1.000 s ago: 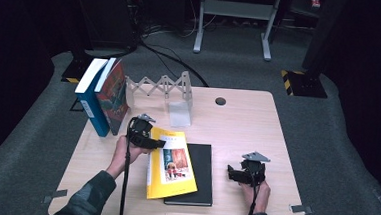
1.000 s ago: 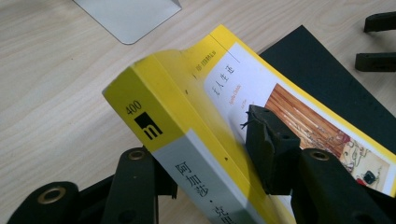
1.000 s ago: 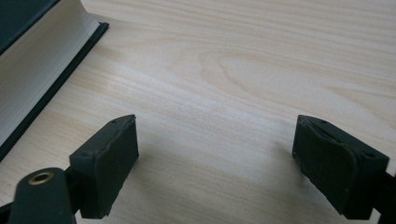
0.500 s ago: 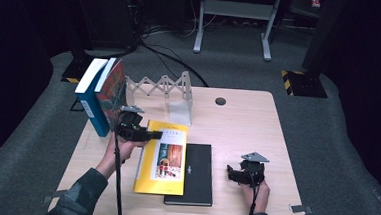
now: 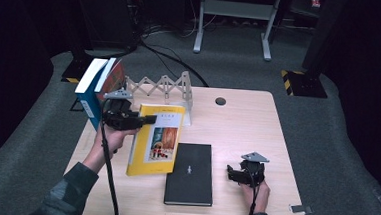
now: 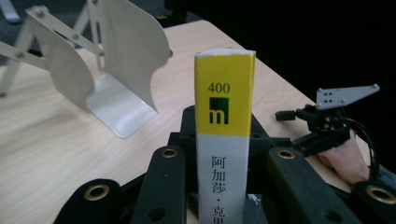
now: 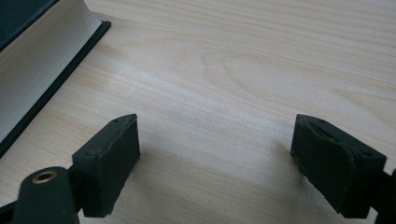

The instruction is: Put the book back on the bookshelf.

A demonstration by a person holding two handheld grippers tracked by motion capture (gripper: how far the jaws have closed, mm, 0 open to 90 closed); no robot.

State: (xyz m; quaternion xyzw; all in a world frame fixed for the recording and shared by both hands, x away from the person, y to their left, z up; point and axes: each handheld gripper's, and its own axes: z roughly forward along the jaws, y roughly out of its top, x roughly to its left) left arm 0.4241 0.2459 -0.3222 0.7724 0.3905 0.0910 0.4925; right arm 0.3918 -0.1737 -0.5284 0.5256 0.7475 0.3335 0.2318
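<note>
My left gripper point(image 5: 146, 119) is shut on the spine of a yellow book point(image 5: 157, 141), and a hand holds it up off the table, tilted nearly upright. In the left gripper view the yellow-and-white spine point(image 6: 224, 116) stands between the two black jaws of the left gripper point(image 6: 224, 161). A black book point(image 5: 190, 173) lies flat on the table just right of the raised one. My right gripper point(image 5: 233, 173) rests low over the table right of the black book. The right gripper point(image 7: 215, 154) stands open over bare wood, and the black book's page edge point(image 7: 42, 60) is at its left.
A white accordion book rack point(image 5: 162, 87) with a metal bookend point(image 6: 116, 70) stands at the table's back. Two or three upright books point(image 5: 97, 89) lean at the back left corner. A round cable hole point(image 5: 221, 101) sits near the far edge of the wooden table point(image 5: 247, 126).
The left gripper has lifted the yellow book off the table and the black book, raising it up and back while tipping it upright. The right gripper has stayed in place.
</note>
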